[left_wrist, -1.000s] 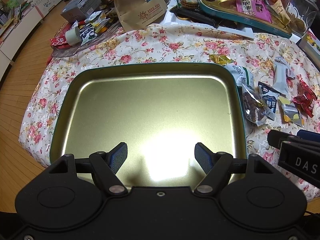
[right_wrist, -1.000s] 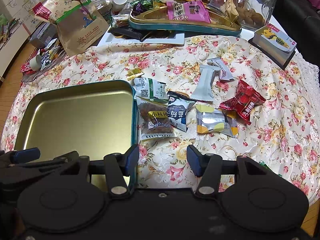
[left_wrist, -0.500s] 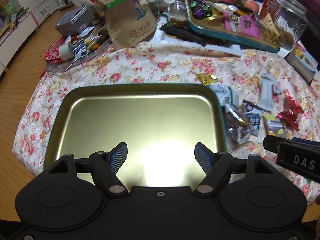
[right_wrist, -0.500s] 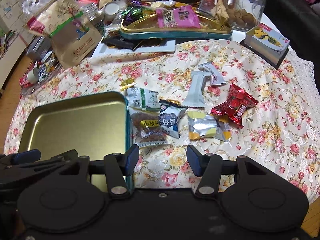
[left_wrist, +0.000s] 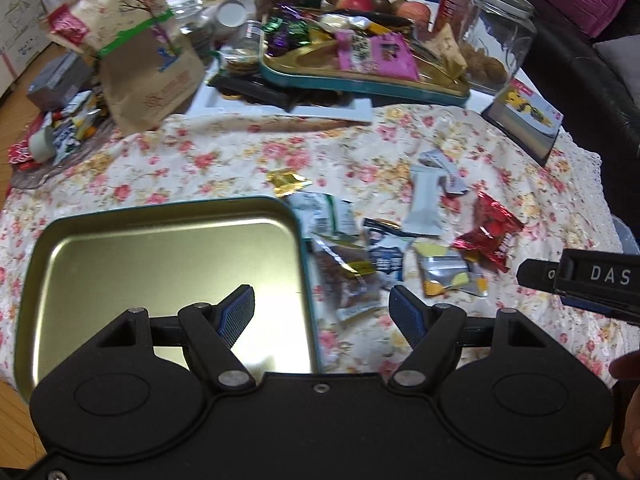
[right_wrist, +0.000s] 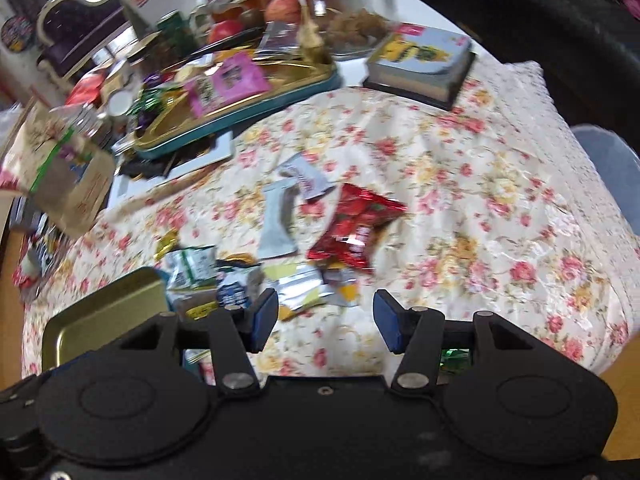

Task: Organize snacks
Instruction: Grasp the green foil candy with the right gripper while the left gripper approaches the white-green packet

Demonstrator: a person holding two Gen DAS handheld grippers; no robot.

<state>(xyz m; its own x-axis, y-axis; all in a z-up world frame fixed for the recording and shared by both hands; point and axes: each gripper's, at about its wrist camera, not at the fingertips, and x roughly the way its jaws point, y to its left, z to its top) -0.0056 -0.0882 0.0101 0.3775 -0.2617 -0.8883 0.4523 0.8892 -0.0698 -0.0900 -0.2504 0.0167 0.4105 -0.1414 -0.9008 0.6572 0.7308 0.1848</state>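
Both tongs spread and empty, snack packets [left_wrist: 384,256] ahead, tin tray [left_wrist: 160,248] left

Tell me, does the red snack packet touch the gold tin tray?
Apart. The left wrist view shows the red snack packet lying well right of the gold tin tray, with other wrappers between them.

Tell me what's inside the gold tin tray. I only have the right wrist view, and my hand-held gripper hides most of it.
Observer: Nothing. The left wrist view shows the tin tray whole, with no snack inside.
Operator: Report the left hand-held gripper.
Observer: The left hand-held gripper is open and holds nothing. It hangs above the tray's right rim, with the brown snack packet between its fingers in the picture.
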